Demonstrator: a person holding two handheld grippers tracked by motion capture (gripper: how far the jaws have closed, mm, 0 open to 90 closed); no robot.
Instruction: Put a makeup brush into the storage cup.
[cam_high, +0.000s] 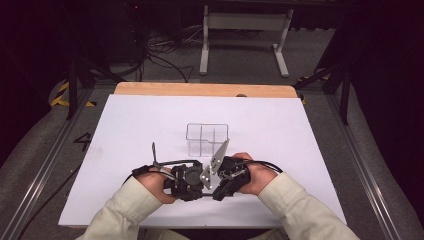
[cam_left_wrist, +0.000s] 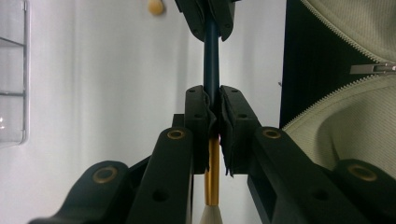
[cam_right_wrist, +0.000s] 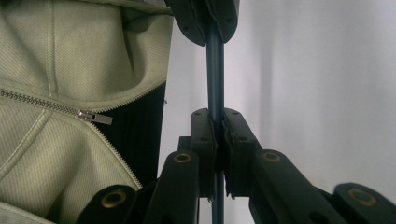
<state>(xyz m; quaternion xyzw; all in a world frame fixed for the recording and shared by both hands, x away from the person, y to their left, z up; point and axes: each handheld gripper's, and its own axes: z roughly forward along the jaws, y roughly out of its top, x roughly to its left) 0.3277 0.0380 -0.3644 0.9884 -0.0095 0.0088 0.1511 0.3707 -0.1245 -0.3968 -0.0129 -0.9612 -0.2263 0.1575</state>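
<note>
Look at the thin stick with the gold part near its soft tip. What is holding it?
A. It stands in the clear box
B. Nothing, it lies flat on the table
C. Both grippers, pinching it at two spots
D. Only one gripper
C: in the left gripper view the left gripper pinches the brush just above its gold band, and the right gripper clamps the dark handle farther along.

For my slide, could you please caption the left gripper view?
Left claw clamps a slim dark-blue, gold-ferruled brush; right claw grips its far end.
</note>
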